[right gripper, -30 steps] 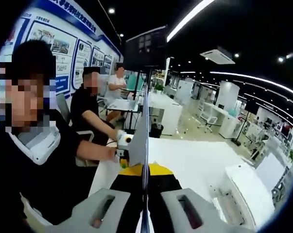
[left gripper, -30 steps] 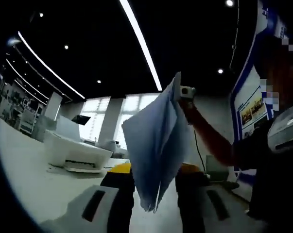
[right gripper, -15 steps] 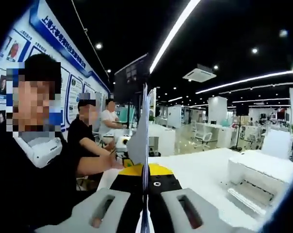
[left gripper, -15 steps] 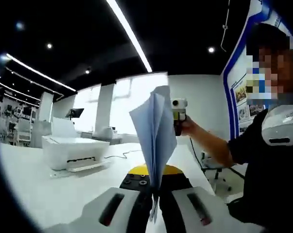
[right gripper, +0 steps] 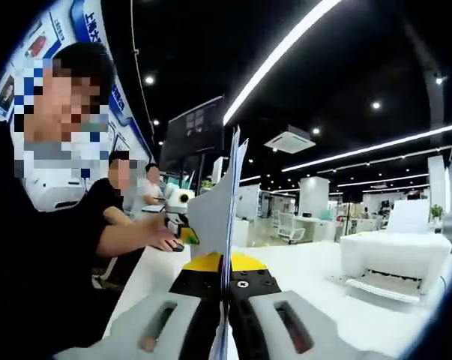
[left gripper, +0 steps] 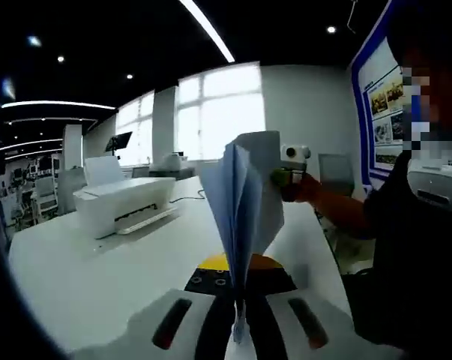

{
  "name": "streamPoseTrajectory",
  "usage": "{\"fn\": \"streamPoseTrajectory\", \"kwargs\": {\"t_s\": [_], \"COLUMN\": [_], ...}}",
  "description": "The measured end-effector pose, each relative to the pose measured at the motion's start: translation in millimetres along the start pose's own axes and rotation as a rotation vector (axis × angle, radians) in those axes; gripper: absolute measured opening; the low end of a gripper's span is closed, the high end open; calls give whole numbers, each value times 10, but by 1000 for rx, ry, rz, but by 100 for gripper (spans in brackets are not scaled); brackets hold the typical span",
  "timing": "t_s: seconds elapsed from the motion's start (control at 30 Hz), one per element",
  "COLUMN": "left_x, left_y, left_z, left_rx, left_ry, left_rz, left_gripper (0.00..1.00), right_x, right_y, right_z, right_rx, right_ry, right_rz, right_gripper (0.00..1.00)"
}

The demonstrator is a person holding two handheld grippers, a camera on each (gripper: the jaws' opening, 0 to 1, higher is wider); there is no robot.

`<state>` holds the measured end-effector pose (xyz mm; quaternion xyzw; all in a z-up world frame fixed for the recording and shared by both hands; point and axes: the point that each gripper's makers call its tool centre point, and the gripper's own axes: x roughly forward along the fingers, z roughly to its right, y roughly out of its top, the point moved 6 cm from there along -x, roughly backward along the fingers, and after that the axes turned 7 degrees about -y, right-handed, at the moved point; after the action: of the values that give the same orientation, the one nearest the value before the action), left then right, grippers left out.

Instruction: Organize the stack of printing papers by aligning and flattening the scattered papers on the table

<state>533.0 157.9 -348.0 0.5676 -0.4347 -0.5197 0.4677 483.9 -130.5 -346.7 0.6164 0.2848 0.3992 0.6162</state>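
Both grippers clamp the papers [left gripper: 244, 202], left gripper [left gripper: 239, 326] at bottom centre and right gripper [right gripper: 227, 330] likewise, the sheaf standing upright mid-frame above the white table [left gripper: 98, 277], sheets seemingly fanned apart.

We see the stack of papers [left gripper: 244, 202] held upright and edge-on above the white worktop [left gripper: 98, 277], pale blue-white sheets fanning apart toward the top, lower edge between jaws.
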Motion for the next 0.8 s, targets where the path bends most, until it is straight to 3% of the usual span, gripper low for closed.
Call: {"fn": "streamPoseTrajectory", "kwargs": {"t_s": [0.27,0.3,0.33,0.4,0.47,0.6,0.73,0.8], "left_x": [14,13,13,4,-20,-10,3,12], "left_y": [-89,-113,-102,-100,-94,-122,-138,-134], "left_z": [-5,-6,-27,-6,-48,-74,-48,-39], "left_rx": [9,17,50,-21,-33,-26,-13,-12], "left_ry": [-7,-10,-3,-29,-23,-18,-50,-56], "left_rz": [-85,-86,-58,-13,12,1,0,5], "left_gripper": [7,7,9,15,17,16,7,7], "right_x": [-6,-6,0,2,-11,-28,-20,-18], "right_y": [-288,-322,-343,-346,-348,-329,-328,-318], "right_z": [8,12,16,34,56,95,74,70], "right_rx": [56,60,64,68,78,86,71,61], "right_ry": [-17,-17,-22,-40,-50,-58,-35,-45], "right_rz": [20,1,-8,2,0,15,17,13], "right_gripper": [0,0,8,16,12,11,0,0]}}
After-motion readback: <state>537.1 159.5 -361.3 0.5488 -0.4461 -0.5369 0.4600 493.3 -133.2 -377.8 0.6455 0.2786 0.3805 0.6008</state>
